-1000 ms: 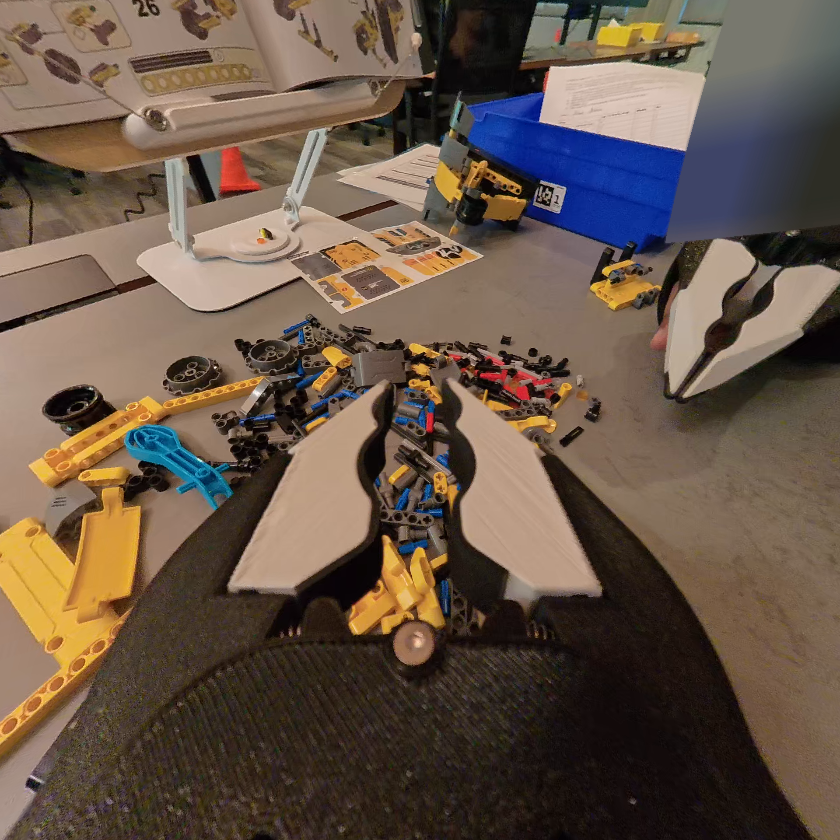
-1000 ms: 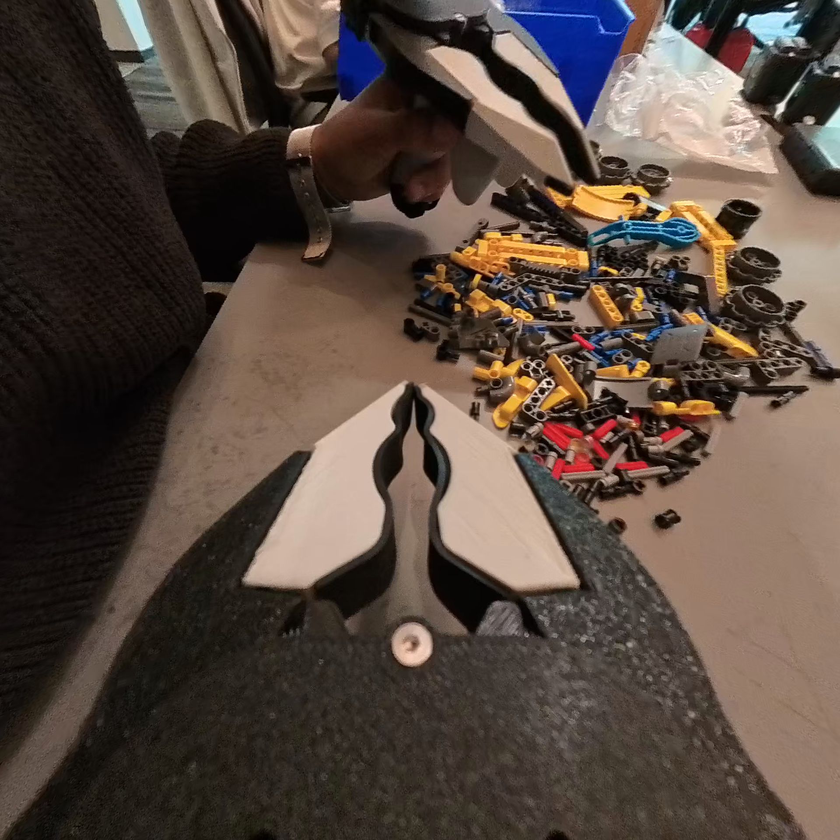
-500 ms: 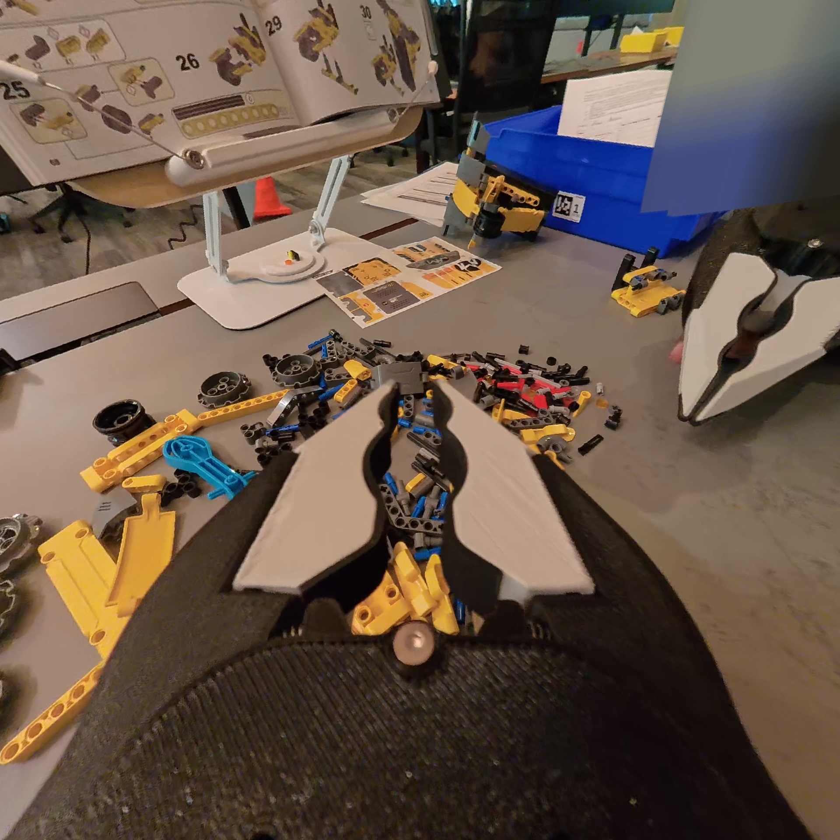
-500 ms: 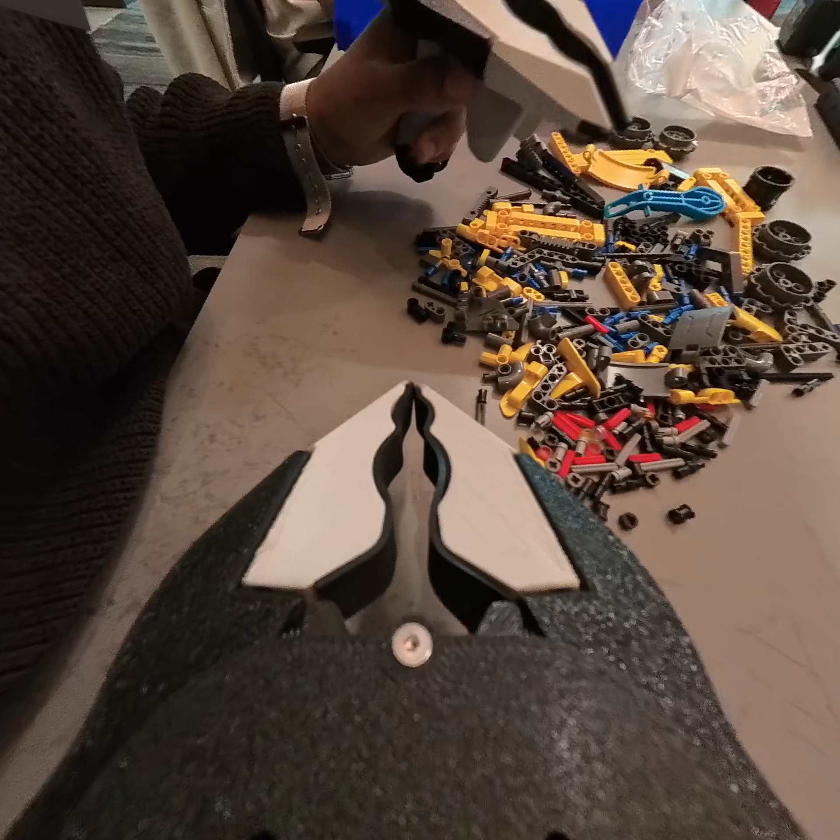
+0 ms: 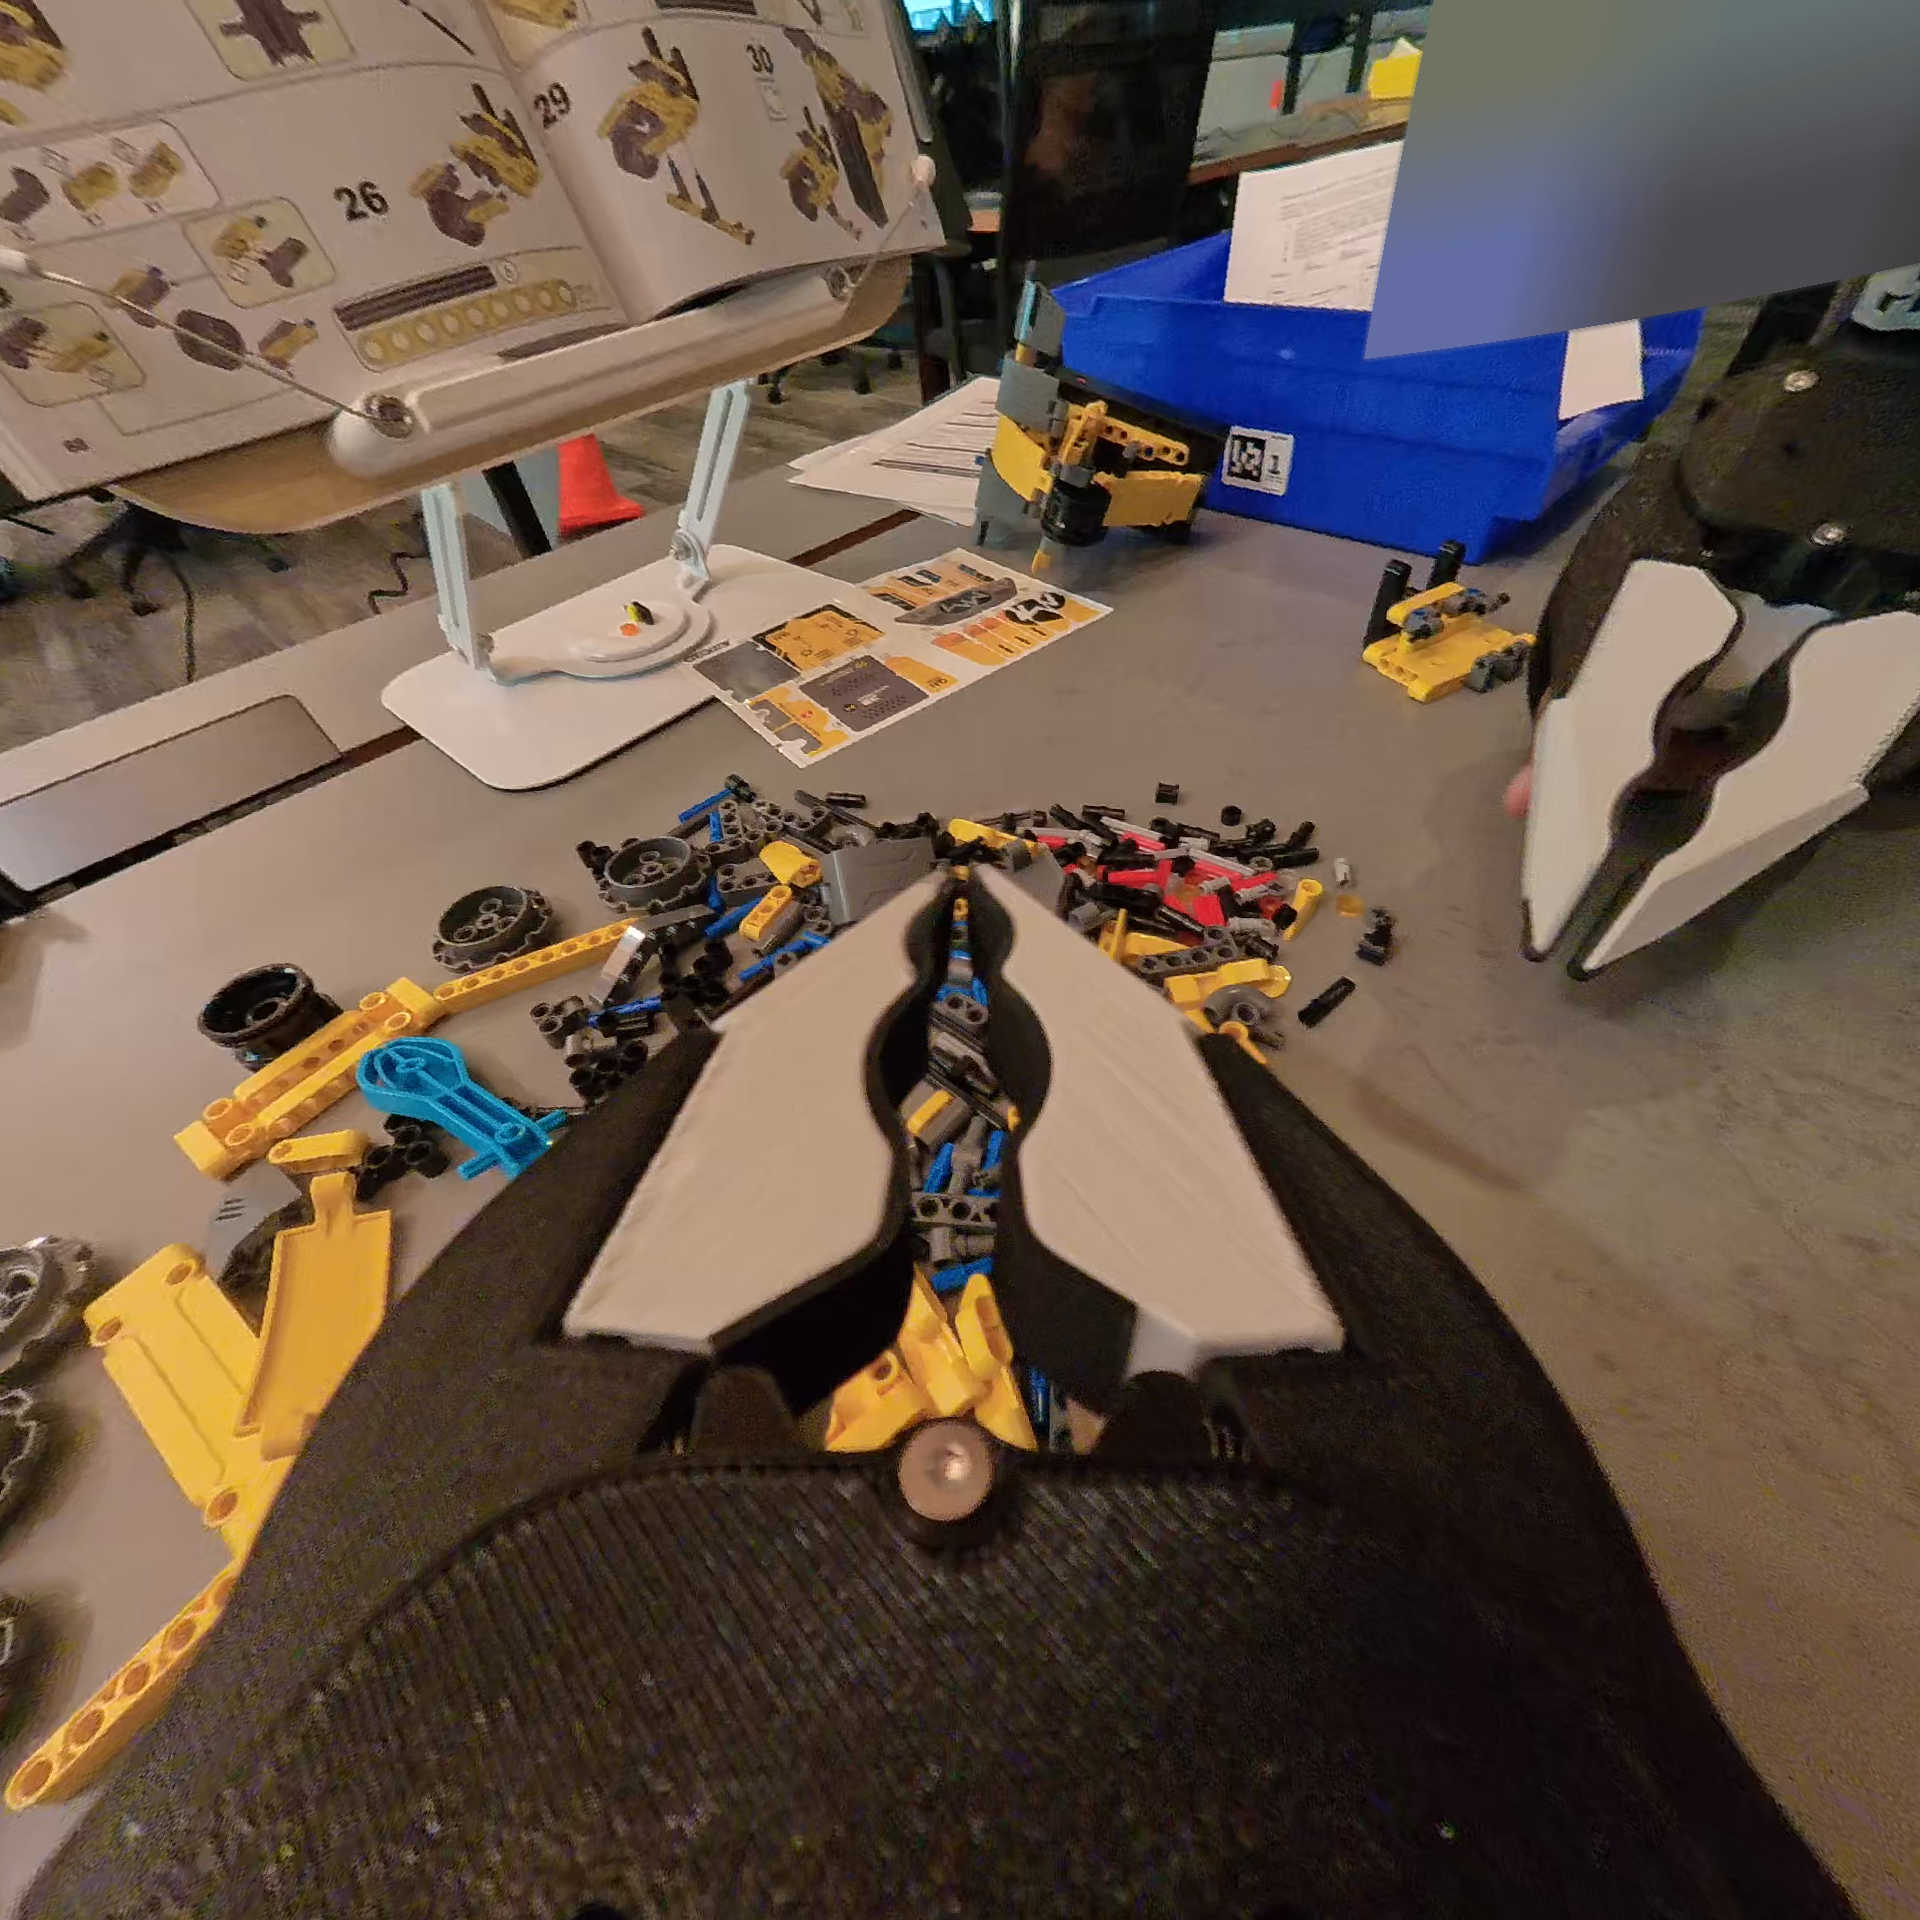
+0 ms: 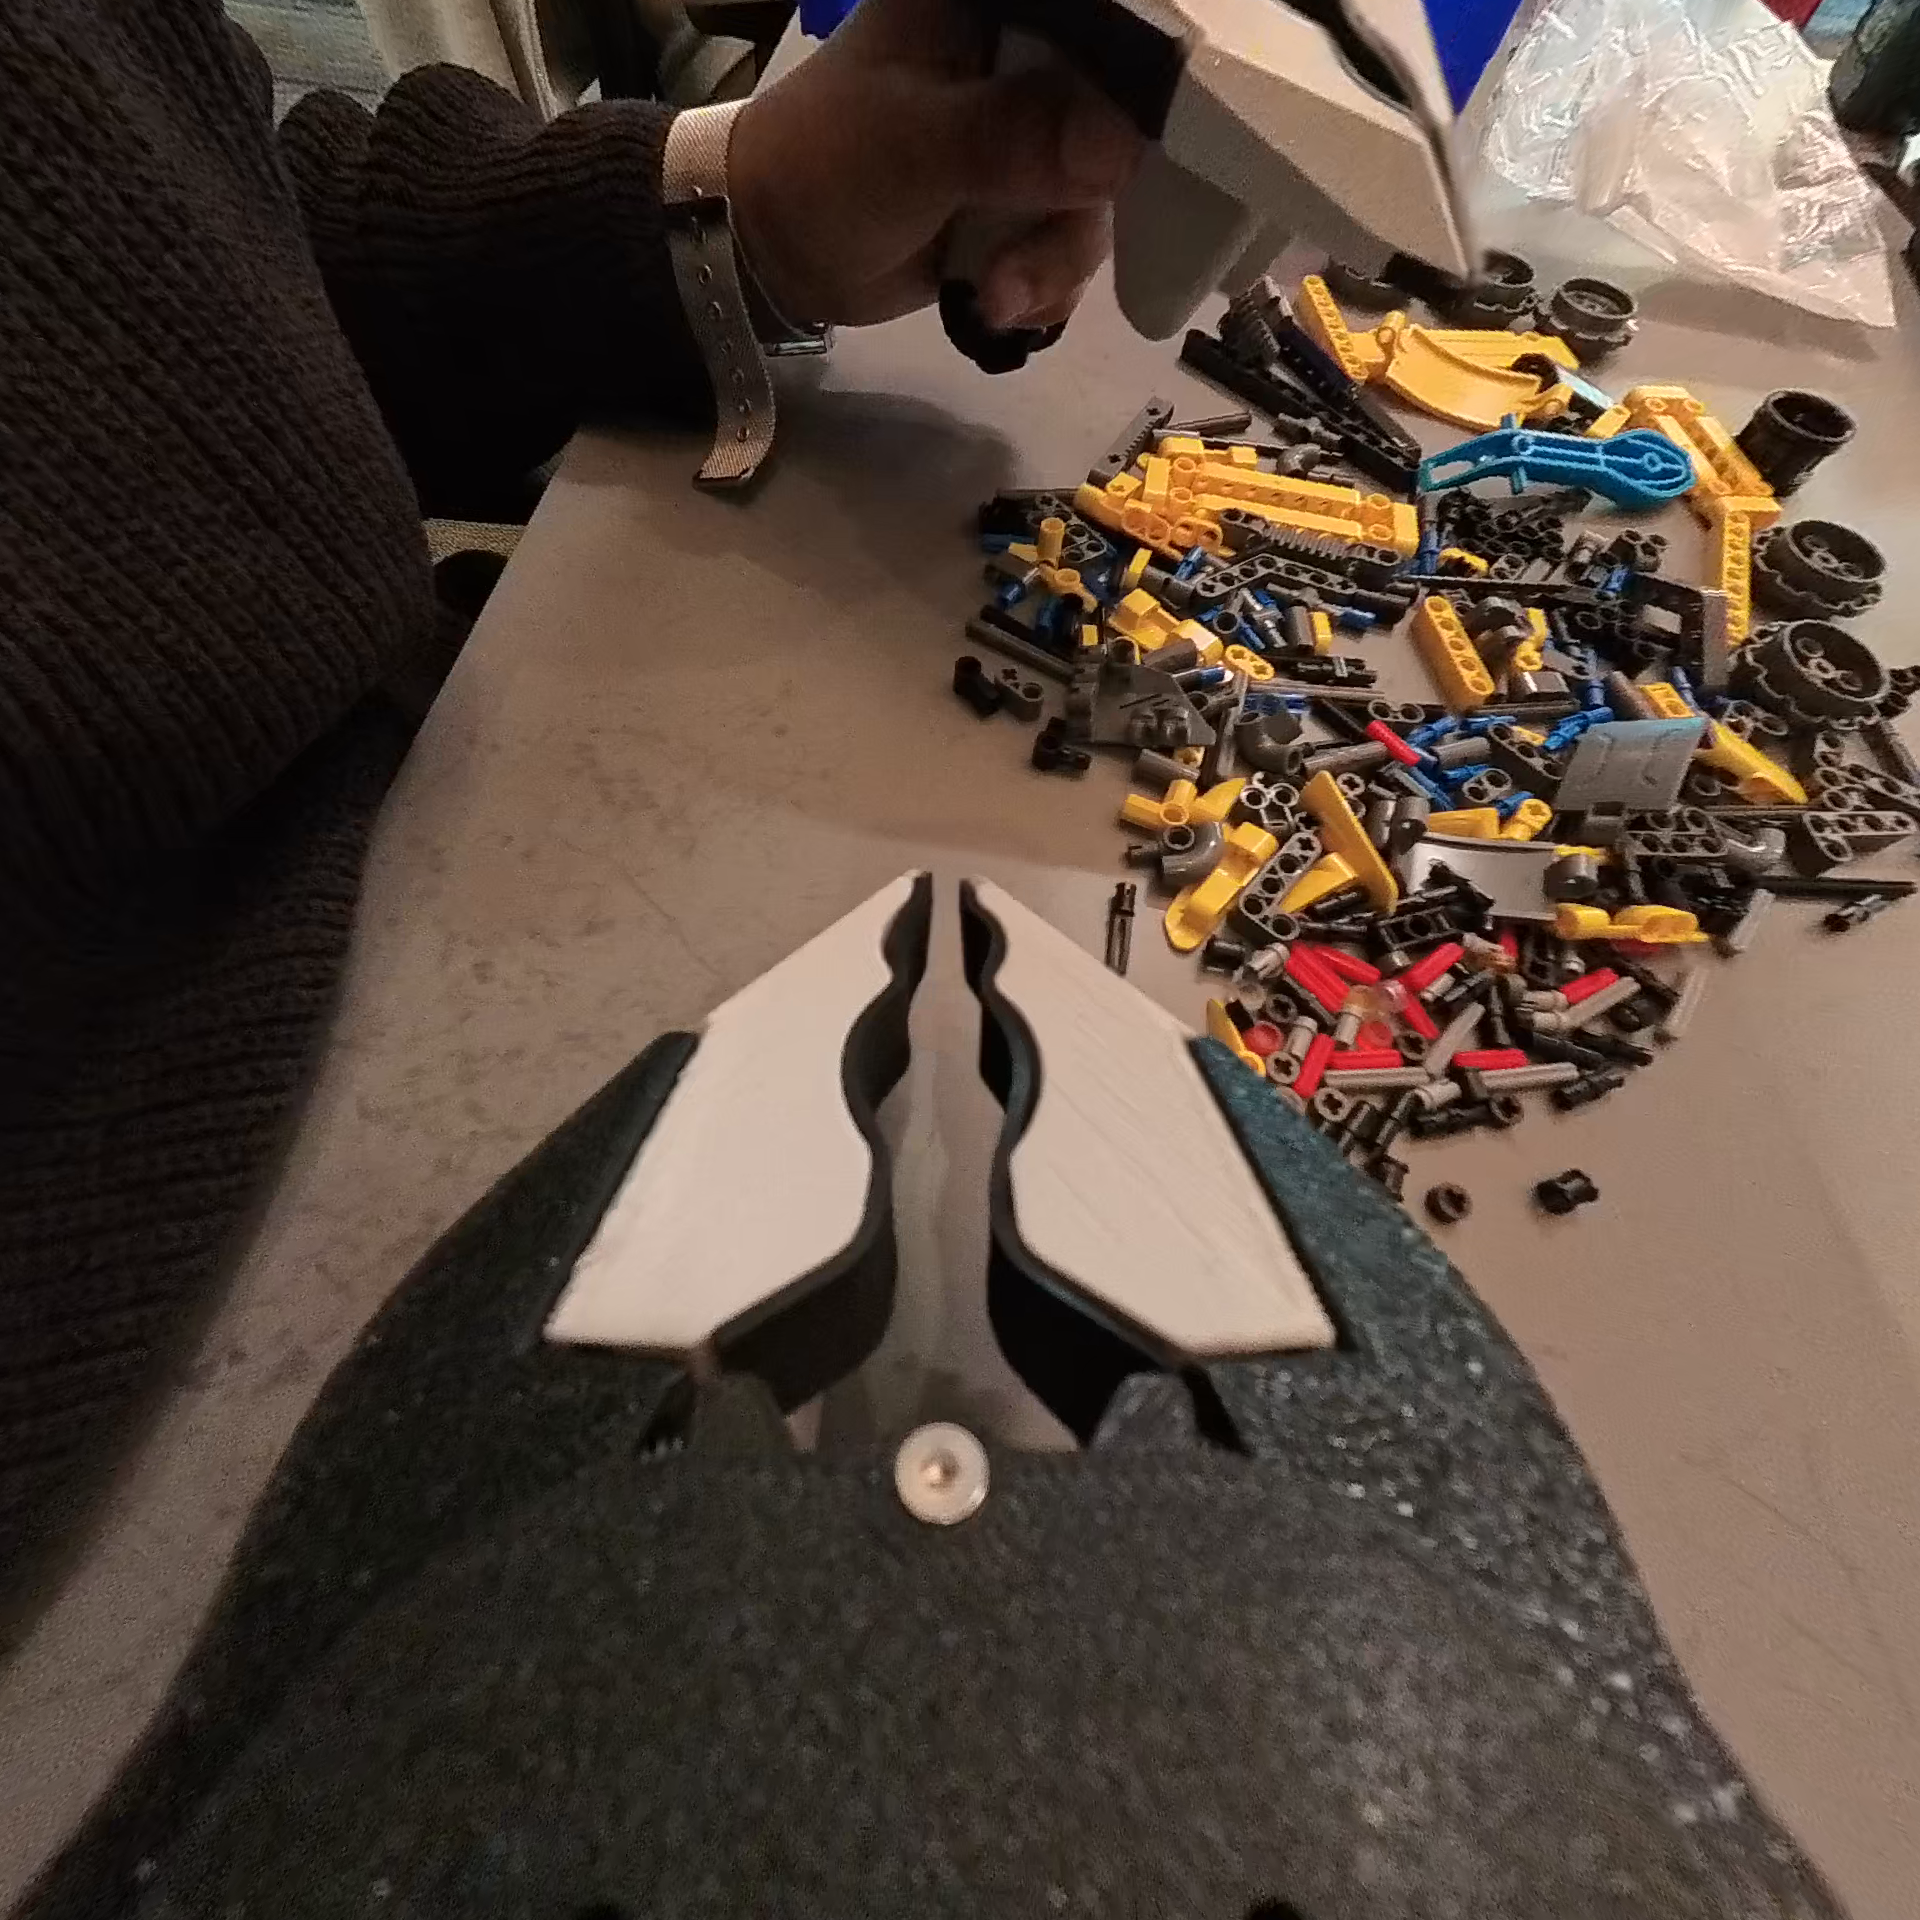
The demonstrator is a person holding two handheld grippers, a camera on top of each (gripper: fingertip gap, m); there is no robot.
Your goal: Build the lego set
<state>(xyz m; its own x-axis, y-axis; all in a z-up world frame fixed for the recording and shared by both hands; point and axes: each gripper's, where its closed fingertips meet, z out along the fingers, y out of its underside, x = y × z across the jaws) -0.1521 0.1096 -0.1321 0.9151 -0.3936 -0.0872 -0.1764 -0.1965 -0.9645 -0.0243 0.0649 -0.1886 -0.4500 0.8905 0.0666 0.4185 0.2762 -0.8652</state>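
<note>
- Your left gripper (image 5: 961, 878): white fingers nearly closed, thin gap at the tips, nothing held; it hangs above the loose pile of yellow, black, blue and red plastic building pieces (image 5: 1039, 935).
- Your right gripper (image 6: 943, 883): tips almost together, empty, over bare grey tabletop (image 6: 644, 831); pile at 2 o'clock.
- Left view, outward: blue plastic lever piece (image 5: 447, 1101) at 9, white book stand with open instruction booklet (image 5: 468, 208) at 11, blue plastic bin (image 5: 1351, 416) at 1.
</note>
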